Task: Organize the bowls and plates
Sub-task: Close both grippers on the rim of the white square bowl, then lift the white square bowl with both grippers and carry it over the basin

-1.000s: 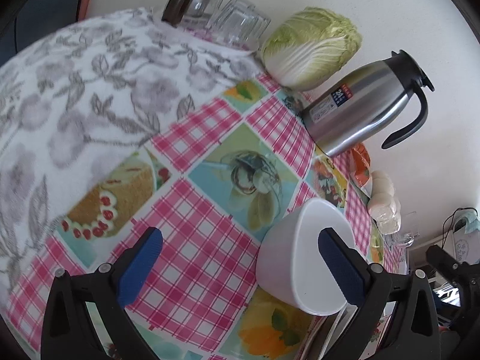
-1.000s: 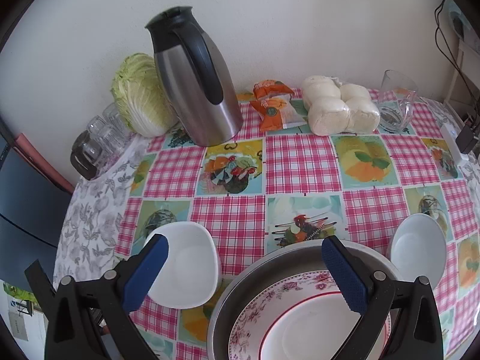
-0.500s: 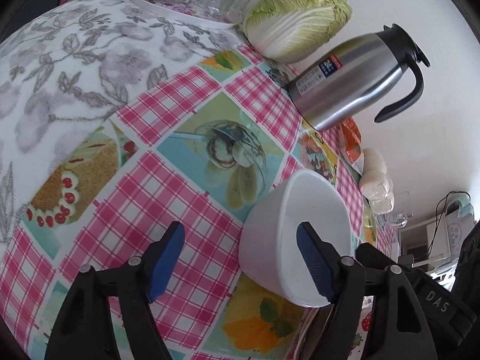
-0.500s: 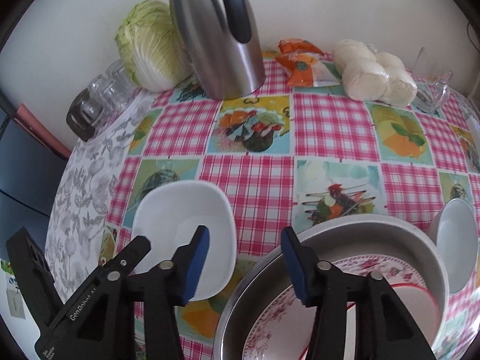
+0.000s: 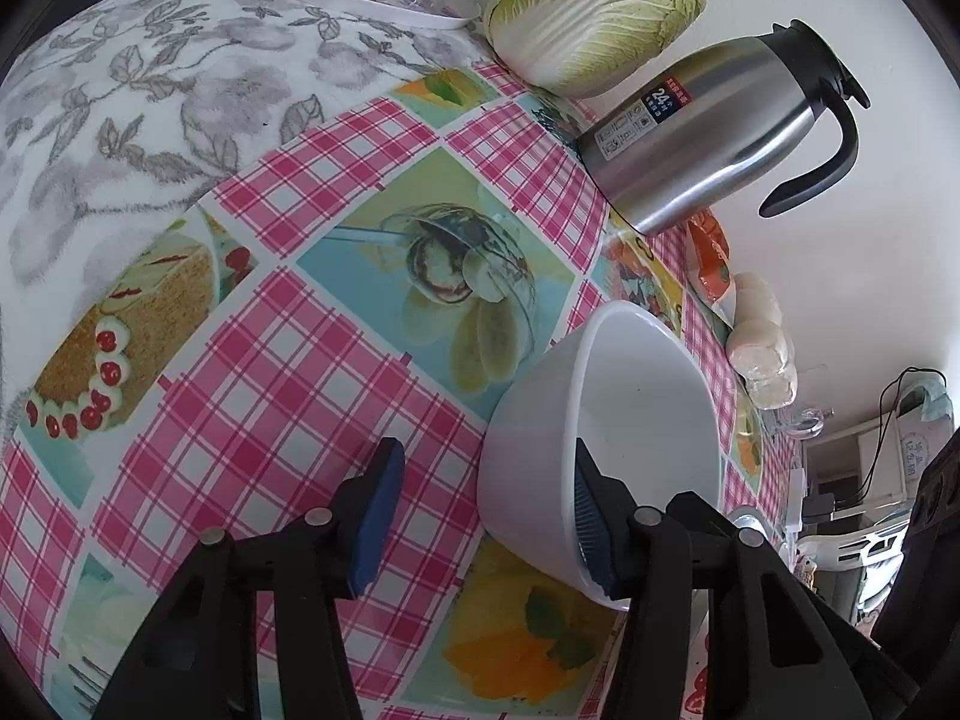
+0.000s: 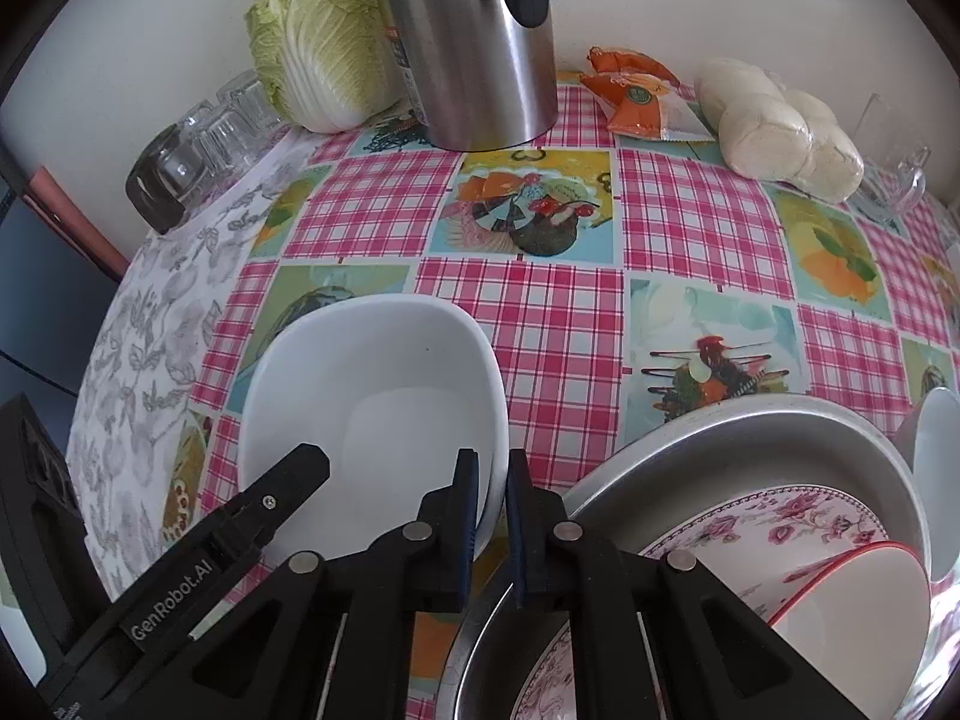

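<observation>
A white squarish bowl [image 5: 636, 420] sits on the checked tablecloth; it also shows in the right wrist view [image 6: 372, 396]. My left gripper [image 5: 486, 516] is part open, its right finger inside the bowl against the near wall, its left finger outside and apart from it. My right gripper [image 6: 492, 510] is nearly shut, its jaws astride the bowl's right rim. A metal basin [image 6: 750, 438] at the lower right holds a floral plate [image 6: 798, 516] and a red-rimmed bowl [image 6: 852, 618]. Another white bowl [image 6: 942, 468] is at the right edge.
A steel thermos jug [image 6: 474, 42], a cabbage [image 6: 318, 42], upturned glasses [image 6: 204, 138], orange snack packs [image 6: 642, 96], steamed buns [image 6: 780, 126] and a glass cup [image 6: 894, 180] stand along the back wall. The table's left edge drops off beyond the grey floral cloth [image 5: 120, 96].
Both grippers have moved in on the white squarish bowl. The right gripper's jaws have narrowed from wide open to nearly shut over the rim. The left gripper has narrowed too.
</observation>
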